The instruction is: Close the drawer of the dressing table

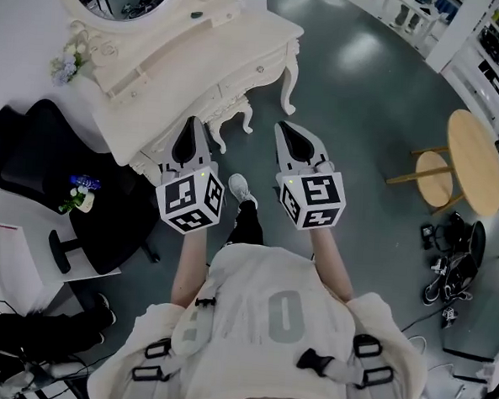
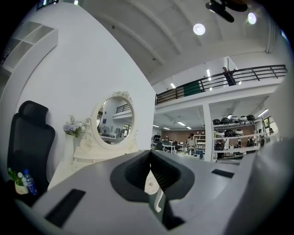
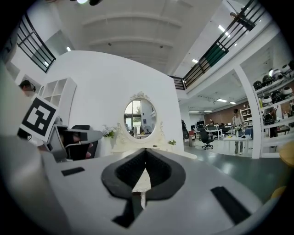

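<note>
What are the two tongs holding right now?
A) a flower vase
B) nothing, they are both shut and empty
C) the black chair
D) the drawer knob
B: the left tongs and the right tongs each have their jaws pressed together with nothing between them, and the dressing table stands ahead of them, untouched.

A big open workplace, half office and half test hall: a railed upper gallery (image 2: 220, 80), stocked shelves (image 2: 232, 133), office chairs (image 3: 205, 137), and a glossy green floor (image 1: 365, 100).
</note>
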A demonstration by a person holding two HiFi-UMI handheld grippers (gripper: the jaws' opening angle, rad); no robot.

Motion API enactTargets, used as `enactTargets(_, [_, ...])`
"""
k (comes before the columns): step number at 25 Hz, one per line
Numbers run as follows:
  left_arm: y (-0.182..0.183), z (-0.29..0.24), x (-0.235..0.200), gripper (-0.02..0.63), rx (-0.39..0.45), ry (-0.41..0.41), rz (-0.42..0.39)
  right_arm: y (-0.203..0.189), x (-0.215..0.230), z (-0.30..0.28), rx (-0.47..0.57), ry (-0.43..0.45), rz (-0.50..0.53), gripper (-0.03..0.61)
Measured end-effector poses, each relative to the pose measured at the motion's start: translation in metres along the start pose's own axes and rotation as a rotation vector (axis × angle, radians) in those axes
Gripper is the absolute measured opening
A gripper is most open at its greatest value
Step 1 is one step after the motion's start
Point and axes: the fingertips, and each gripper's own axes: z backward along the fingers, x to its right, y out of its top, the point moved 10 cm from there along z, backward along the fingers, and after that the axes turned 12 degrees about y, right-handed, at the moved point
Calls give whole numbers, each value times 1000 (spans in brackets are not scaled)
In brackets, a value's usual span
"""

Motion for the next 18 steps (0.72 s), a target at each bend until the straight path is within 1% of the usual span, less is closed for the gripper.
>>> enactTargets(3, [-3,-20,2,20,10,-19,0,0,11,-13,2,-4,8,9])
enactTargets(8, [-14,-58,1,20,-4,-25,6,-4,30,-48,-14,9,23,9])
enactTargets(13, [-14,-110,-8,20,4,4,12,2,53,-105,-32,57,27,9])
enactTargets(18, [-10,-172,-29,20,-5,55,16,12,75,-177,-59,111,28,9])
